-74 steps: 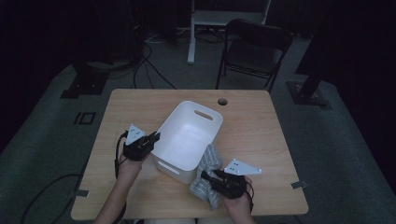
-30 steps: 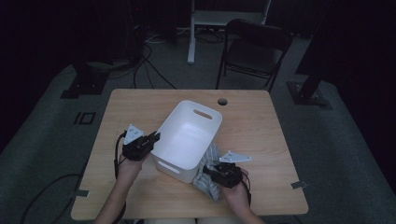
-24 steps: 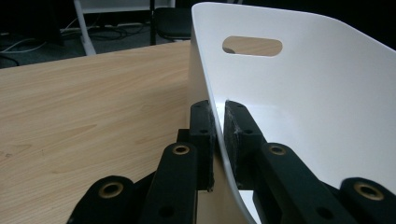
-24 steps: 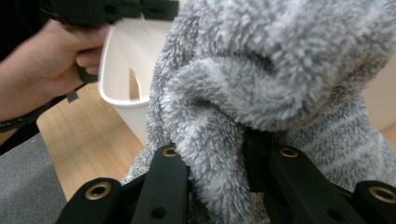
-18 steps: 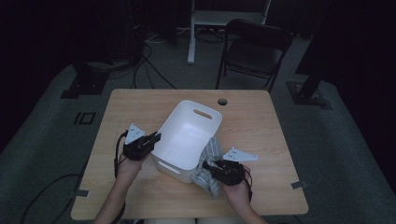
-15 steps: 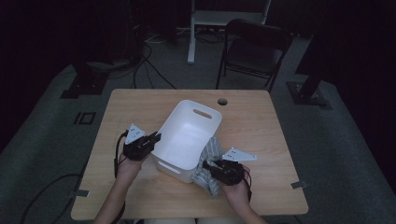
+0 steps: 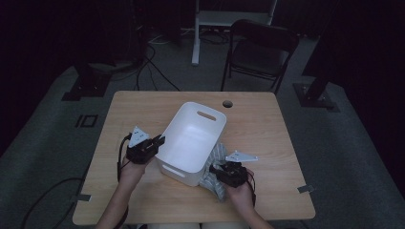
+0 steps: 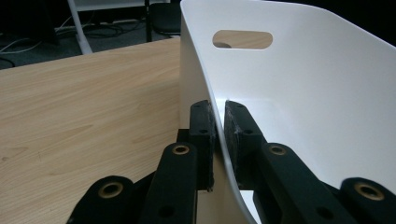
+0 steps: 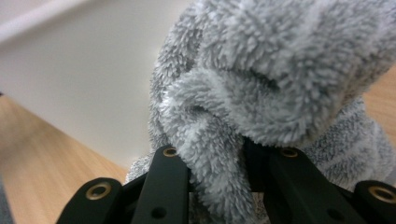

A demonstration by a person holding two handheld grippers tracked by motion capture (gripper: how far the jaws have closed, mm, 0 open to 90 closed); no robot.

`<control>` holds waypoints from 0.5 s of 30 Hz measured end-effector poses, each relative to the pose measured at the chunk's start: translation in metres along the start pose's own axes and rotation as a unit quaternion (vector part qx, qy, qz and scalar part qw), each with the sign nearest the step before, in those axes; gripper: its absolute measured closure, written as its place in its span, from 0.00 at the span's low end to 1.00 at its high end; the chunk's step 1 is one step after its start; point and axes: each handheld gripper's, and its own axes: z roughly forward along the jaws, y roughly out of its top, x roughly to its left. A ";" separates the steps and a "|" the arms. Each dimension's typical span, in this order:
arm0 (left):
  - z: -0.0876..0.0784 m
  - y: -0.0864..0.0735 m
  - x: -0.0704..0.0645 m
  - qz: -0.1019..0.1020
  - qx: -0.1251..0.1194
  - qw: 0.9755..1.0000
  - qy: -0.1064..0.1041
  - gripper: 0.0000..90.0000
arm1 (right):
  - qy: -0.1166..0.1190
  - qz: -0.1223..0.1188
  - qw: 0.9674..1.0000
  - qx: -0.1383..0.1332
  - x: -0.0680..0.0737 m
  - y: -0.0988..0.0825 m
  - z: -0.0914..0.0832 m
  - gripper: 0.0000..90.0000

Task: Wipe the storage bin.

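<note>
A white plastic bin with a handle slot stands in the middle of the wooden table. My left gripper is shut on the bin's left rim, one jaw outside the wall and one inside. A grey fluffy towel lies against the bin's right front side. My right gripper is shut on a bunched fold of that towel, close to the bin's white wall. The right gripper's pads are buried in the pile.
A round cable hole sits near the table's far edge. Beyond the table stand a black folding chair and a white stand, with cables on the dark floor.
The right gripper has shifted left toward the bin's right side, gathering the towel with it. The left gripper and the bin have kept still.
</note>
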 end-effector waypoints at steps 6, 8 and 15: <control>-0.001 -0.001 0.001 -0.008 -0.005 1.000 -0.001 0.90 | 0.015 0.039 0.998 0.051 -0.020 -0.013 0.020 0.84; -0.001 -0.002 0.000 -0.003 -0.008 1.000 0.008 0.90 | 0.020 0.047 0.997 0.051 -0.021 -0.014 0.020 0.84; 0.000 -0.001 -0.004 -0.001 -0.008 1.000 0.027 0.92 | -0.003 -0.005 1.000 0.012 -0.006 0.000 0.000 0.84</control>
